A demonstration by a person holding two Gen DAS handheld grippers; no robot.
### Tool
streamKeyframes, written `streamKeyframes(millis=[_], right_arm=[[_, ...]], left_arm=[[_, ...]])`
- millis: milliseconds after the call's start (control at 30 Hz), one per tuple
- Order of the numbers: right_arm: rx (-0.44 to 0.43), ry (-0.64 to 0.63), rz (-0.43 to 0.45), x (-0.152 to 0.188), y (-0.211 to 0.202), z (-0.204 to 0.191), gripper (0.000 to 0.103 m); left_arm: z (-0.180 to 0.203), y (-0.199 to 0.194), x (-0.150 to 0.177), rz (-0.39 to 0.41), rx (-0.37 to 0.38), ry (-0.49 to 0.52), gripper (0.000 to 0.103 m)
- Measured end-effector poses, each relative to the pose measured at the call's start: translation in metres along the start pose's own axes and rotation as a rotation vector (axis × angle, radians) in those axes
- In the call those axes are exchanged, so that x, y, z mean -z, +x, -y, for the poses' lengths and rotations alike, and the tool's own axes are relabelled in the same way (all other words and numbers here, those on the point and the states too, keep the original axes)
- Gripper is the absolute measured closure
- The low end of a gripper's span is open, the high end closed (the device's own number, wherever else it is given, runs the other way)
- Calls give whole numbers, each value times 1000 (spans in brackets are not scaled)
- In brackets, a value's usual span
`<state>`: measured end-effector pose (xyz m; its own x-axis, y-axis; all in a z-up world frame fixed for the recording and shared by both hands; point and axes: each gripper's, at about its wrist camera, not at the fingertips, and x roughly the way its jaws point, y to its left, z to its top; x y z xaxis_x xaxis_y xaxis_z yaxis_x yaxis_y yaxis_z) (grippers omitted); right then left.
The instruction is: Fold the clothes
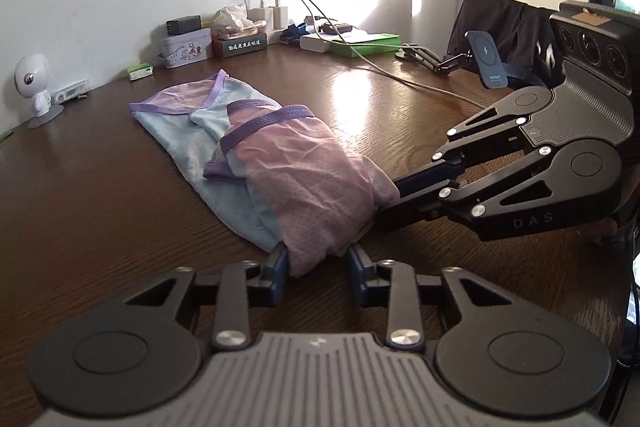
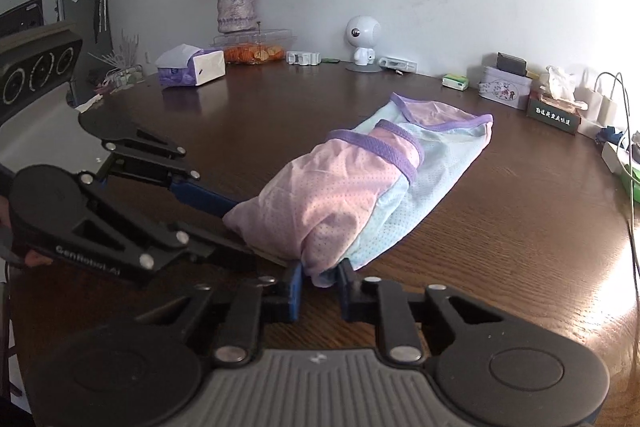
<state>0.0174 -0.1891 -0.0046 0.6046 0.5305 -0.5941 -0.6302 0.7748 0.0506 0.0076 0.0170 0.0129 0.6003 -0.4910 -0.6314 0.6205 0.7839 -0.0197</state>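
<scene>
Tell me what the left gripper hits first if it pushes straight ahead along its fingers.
The left gripper would run straight into the pink and blue garment; its near edge already sits between the fingers, so nothing else comes first.

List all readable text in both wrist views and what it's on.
"DAS": right gripper body; remaining letters hidden.
"GenRobot.AI": left gripper body, faint.
Dark tissue box: pale Chinese characters, too blurred to read.
Blue magnetic phone mount: small brand print, unreadable.
</scene>
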Motion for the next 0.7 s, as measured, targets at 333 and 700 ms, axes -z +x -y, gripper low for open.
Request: streamKeyframes(millis=[333, 700], right_arm=[[31, 8, 29, 18, -52, -18, 99], [83, -4, 124, -45, -72, -8, 99]], left_arm=[[32, -57, 24, 47, 76, 93, 100], [-19, -49, -51, 178, 120, 65, 101]])
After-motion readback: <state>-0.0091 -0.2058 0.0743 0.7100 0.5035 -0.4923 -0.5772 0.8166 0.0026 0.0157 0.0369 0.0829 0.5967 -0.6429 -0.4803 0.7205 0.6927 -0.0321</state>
